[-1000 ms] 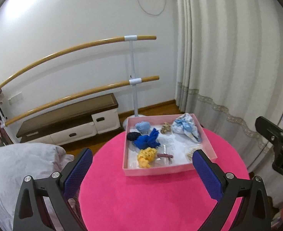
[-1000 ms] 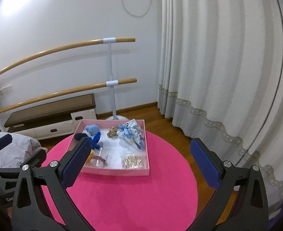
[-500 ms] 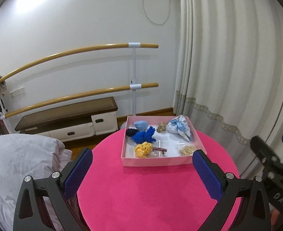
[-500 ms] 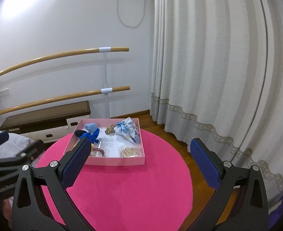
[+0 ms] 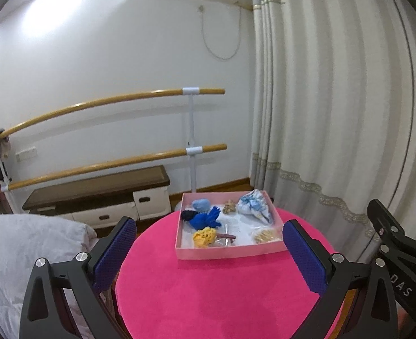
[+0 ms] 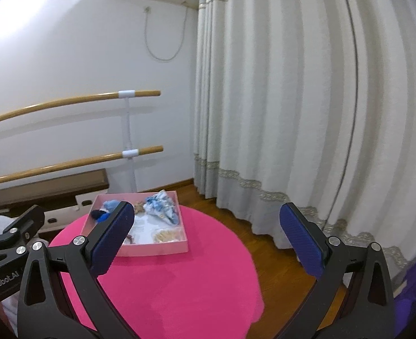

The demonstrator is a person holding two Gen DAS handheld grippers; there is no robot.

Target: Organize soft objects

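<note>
the soft objects lie together in the pink box (image 5: 230, 250) at the far side of the round pink table (image 5: 208, 296): a yellow knitted piece (image 5: 205, 236), a royal blue cloth (image 5: 206, 219), a light blue ball (image 5: 200, 204), and a pale blue patterned bundle (image 5: 254, 206) in the back right corner. a small beige bunch (image 5: 265, 236) sits near the front wall. the left gripper (image 5: 209, 251) and the right gripper (image 6: 208, 238) both hang well back from the box, with jaws spread wide and nothing between them. risk, as i judge: the pieces touch each other, so one pinch may catch two cloths, and a low reach may push the light box.
</note>
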